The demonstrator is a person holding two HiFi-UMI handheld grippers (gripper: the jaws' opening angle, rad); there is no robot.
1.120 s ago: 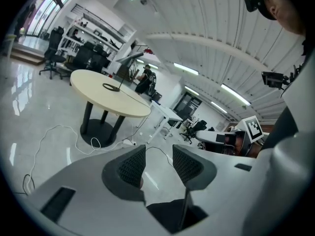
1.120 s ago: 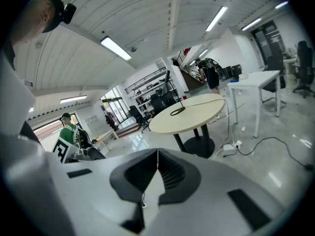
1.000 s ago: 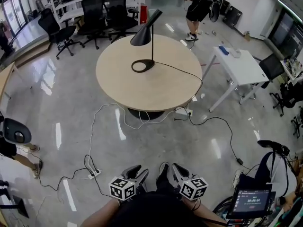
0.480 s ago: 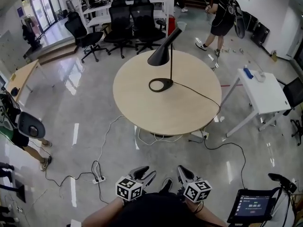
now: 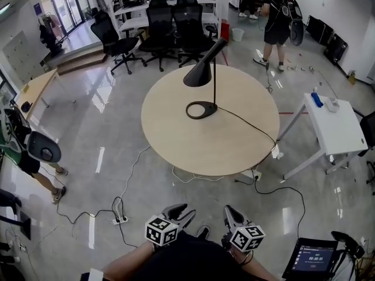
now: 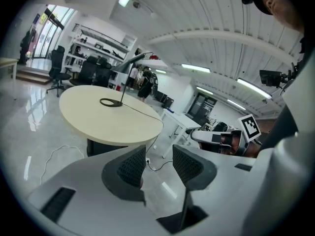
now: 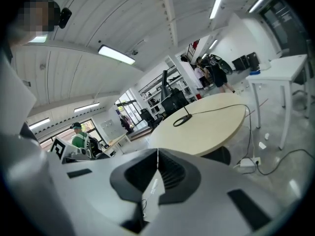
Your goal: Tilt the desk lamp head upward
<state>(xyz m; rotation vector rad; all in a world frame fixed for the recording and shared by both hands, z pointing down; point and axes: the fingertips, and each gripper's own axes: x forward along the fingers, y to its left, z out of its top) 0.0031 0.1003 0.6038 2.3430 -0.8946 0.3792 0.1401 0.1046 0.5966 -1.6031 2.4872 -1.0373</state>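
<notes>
The left tongs (image 5: 180,211) stand released, nothing between the jaws. The right tongs (image 5: 230,211) are clenched on nothing. Both hang over the floor, well apart from the round tabletop (image 5: 228,151) at twelve o'clock. Near its middle stands the desk lamp (image 5: 214,81), its black head (image 5: 198,74) drooping toward eight o'clock. It is probably light, rigid metal on a stiff hinge: grip the cone's narrow neck and steady the ring base (image 5: 201,110).

Bright ceiling strip lighting, glossy floor (image 5: 88,122) glare, fisheye-warped edges.
</notes>
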